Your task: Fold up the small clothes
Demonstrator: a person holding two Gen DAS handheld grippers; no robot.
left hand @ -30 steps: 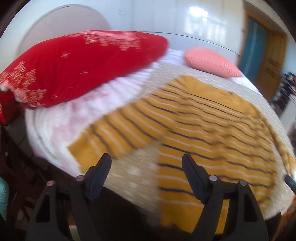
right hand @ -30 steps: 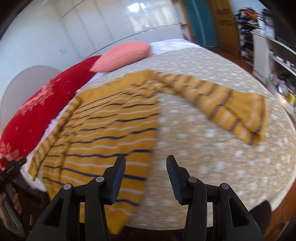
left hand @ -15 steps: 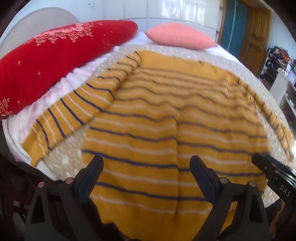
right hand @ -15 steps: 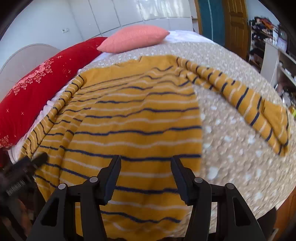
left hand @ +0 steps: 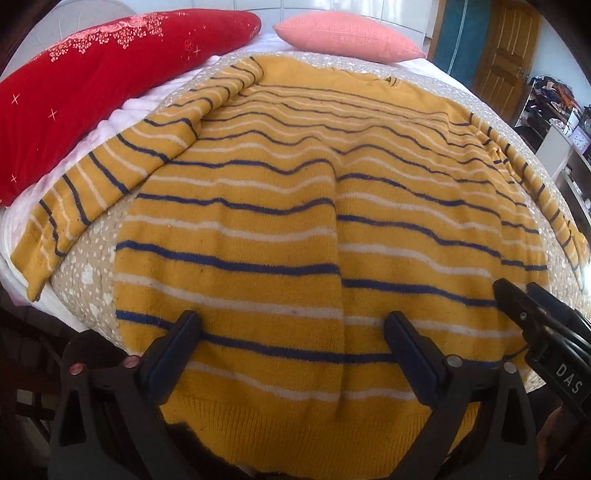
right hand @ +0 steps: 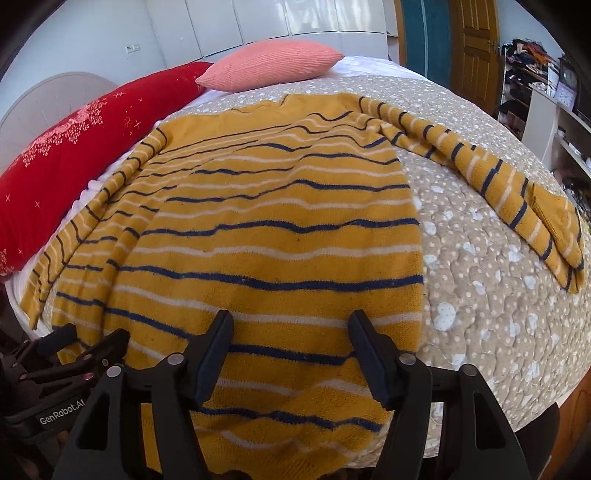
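A mustard-yellow sweater (left hand: pixel 295 206) with navy and white stripes lies spread flat on the bed, hem toward me, sleeves out to both sides. It also shows in the right wrist view (right hand: pixel 280 229). My left gripper (left hand: pixel 291 328) is open and empty, just above the hem at its left half. My right gripper (right hand: pixel 290 328) is open and empty over the hem's right half. The right gripper shows at the right edge of the left wrist view (left hand: pixel 517 299). The left gripper shows at the lower left of the right wrist view (right hand: pixel 88 341).
A beige dotted quilt (right hand: pixel 480 280) covers the bed. A red pillow (left hand: pixel 92 81) and a pink pillow (left hand: pixel 347 35) lie at the head. A wooden door (right hand: pixel 472 48) and cluttered shelves (right hand: pixel 546 96) stand at the right.
Both grippers have moved in from the sleeves toward the middle of the sweater and closer to its hem. Both stay open.
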